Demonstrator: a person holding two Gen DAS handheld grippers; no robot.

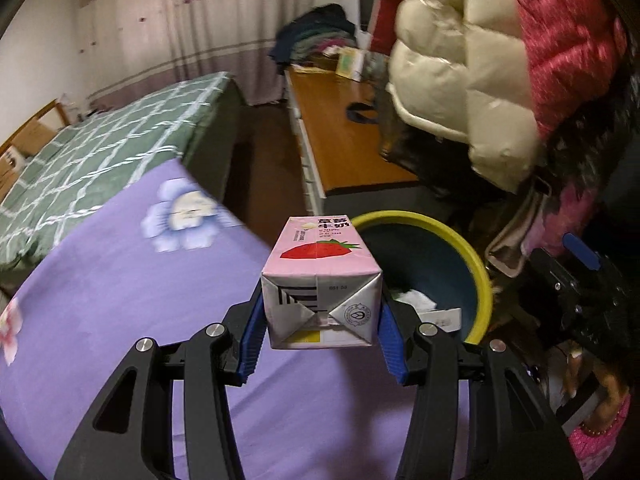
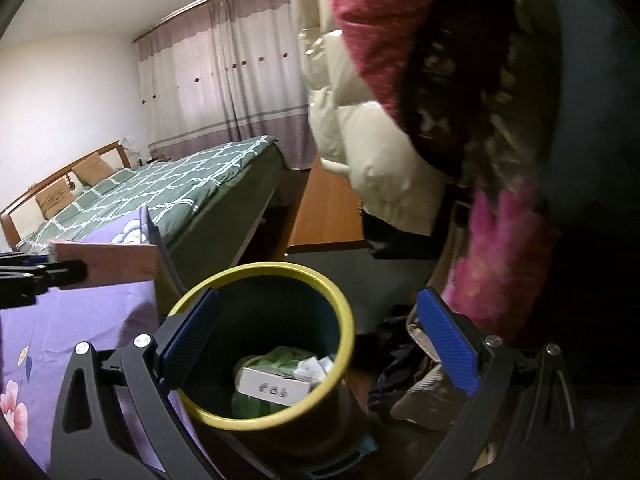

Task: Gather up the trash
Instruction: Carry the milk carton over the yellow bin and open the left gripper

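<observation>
- The left gripper [image 1: 320, 320] is clamped on a pink strawberry milk carton [image 1: 320, 280], its blue pads [image 1: 252, 340] pressing the carton's two side faces.
- The carton's long axis runs straight ahead along the fingers: the folded, silver-flapped end faces the camera and the far end points away, toward the bin. The strawberry face looks up.
- Under the left gripper lies a purple flowered cloth [image 1: 120, 300].
- Just ahead and to the right of the carton stands a dark trash bin with a yellow rim [image 1: 486, 280], with white paper scraps at its bottom.
- The right gripper [image 2: 320, 344] has its jaws wide apart and grips nothing; the bin [image 2: 348, 320] sits between and below its fingers, holding a white box [image 2: 276, 388] and green wrapping.
- In the right wrist view the carton [image 2: 108, 264] shows as a pink block far to the left, beyond the bin's rim.
- To the right of both grippers hang a cream puffer coat [image 1: 460, 60] and a pink garment [image 1: 568, 40].
- Farther ahead stand an orange-brown table [image 1: 344, 140], a bed with a green checked cover [image 1: 100, 140], then curtains [image 1: 200, 20].
</observation>
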